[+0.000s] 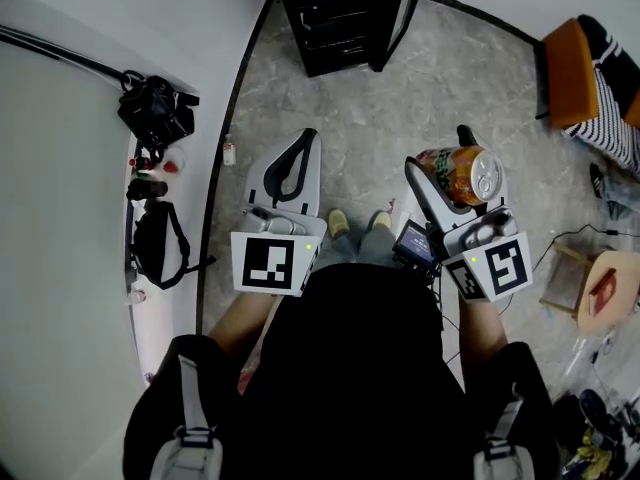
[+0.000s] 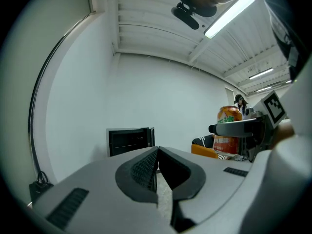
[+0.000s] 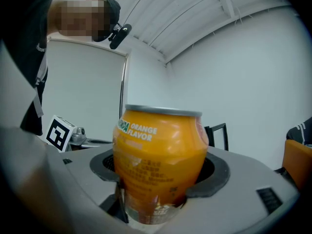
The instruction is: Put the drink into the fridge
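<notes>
The drink is an orange can [image 1: 460, 175] marked "orange flavor". My right gripper [image 1: 445, 163] is shut on it and holds it above the floor. In the right gripper view the can [image 3: 158, 155] stands upright between the dark pads [image 3: 214, 174]. My left gripper [image 1: 300, 150] is shut on nothing at about the same height to the left; its jaws meet tip to tip in the left gripper view [image 2: 157, 165]. The black fridge [image 1: 340, 18] stands ahead on the floor with its door [image 1: 400, 18] swung open. From the left gripper it shows as a dark box [image 2: 130, 140], with the can [image 2: 228, 130] off to the right.
A white ledge [image 1: 60, 218] on the left carries black bags [image 1: 155, 113]. A small bottle [image 1: 229, 151] stands on the floor by the wall. An orange chair [image 1: 572, 68] and a low wooden stool [image 1: 600, 288] are on the right. The person's feet [image 1: 358, 224] stand on grey marble floor [image 1: 440, 78].
</notes>
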`<state>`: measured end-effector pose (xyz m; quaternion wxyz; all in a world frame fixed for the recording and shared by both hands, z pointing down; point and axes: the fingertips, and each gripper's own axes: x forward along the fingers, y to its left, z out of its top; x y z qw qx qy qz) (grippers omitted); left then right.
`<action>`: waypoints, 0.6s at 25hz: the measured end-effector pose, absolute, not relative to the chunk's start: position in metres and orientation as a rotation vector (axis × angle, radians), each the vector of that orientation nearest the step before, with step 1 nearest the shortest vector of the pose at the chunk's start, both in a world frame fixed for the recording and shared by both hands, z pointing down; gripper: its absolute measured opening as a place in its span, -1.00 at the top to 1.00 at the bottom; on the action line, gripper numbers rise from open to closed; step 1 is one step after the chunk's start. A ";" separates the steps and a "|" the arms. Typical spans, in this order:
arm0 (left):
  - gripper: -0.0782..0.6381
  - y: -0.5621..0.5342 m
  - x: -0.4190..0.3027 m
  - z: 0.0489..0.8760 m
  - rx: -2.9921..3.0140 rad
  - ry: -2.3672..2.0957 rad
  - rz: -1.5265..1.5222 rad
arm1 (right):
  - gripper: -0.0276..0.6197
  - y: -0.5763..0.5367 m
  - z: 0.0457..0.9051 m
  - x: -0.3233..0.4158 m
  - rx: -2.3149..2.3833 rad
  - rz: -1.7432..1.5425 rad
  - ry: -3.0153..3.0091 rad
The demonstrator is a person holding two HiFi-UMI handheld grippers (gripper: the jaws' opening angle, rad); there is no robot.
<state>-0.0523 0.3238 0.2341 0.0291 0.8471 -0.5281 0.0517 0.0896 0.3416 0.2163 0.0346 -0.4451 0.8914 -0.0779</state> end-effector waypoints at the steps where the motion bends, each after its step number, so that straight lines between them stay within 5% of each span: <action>1: 0.75 0.325 -0.055 0.235 2.616 -1.629 0.155 | -0.18 0.344 0.216 0.087 -1.365 -0.238 2.734; 15: 0.75 0.302 -0.039 0.231 2.626 -1.640 0.158 | -0.18 0.318 0.210 0.099 -1.340 -0.209 2.733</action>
